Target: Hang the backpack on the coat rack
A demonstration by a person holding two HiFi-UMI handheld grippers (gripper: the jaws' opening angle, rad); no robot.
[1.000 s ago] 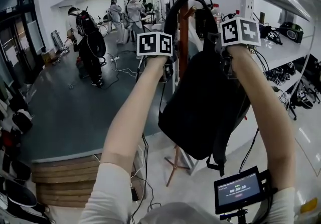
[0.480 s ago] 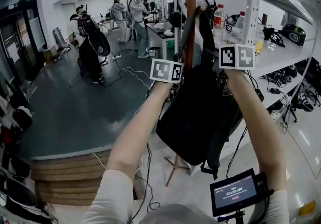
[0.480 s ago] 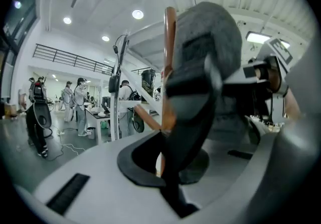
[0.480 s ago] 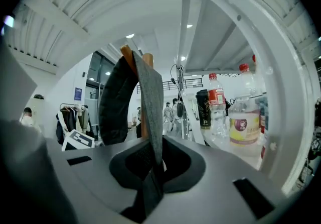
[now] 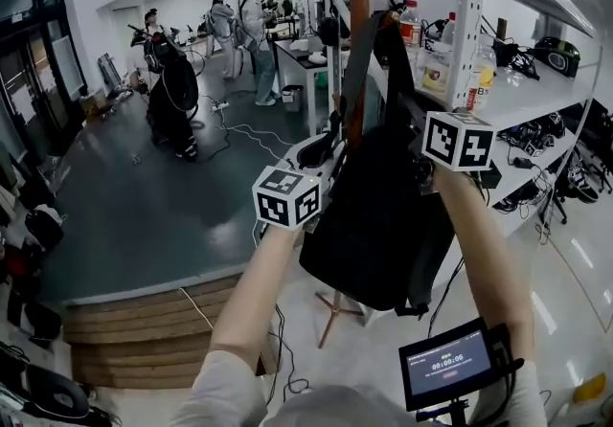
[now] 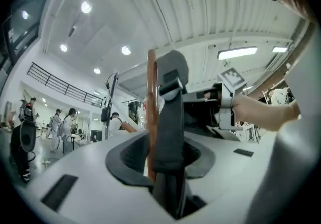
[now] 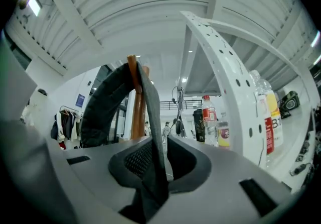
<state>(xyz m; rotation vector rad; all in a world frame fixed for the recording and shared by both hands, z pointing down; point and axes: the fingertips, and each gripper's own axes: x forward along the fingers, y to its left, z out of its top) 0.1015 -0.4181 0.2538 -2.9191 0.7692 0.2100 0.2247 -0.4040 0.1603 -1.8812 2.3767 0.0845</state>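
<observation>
A black backpack (image 5: pixel 378 214) hangs against the wooden coat rack pole (image 5: pixel 358 61), and its straps run up over the pole's top. My left gripper (image 5: pixel 319 159) sits low at the bag's left. Its jaws are opening, and one strap (image 6: pixel 169 117) still passes between them beside the pole (image 6: pixel 151 97). My right gripper (image 5: pixel 422 167) is at the bag's right shoulder, shut on the other strap (image 7: pixel 149 132), which climbs to the pole (image 7: pixel 135 112). The bag hides both sets of fingertips in the head view.
A white shelving rack (image 5: pixel 471 23) with bottles (image 5: pixel 410 28) stands right behind the pole. The pole's feet (image 5: pixel 335 305) rest on the pale floor. A wooden step (image 5: pixel 134 320) lies lower left. Several people (image 5: pixel 172 80) stand far back. A small monitor (image 5: pixel 445 363) hangs near my right elbow.
Both grippers came down. The left one dropped further, sliding left away from the bag. The strap loop, earlier arched above the pole top, now lies pulled down over it.
</observation>
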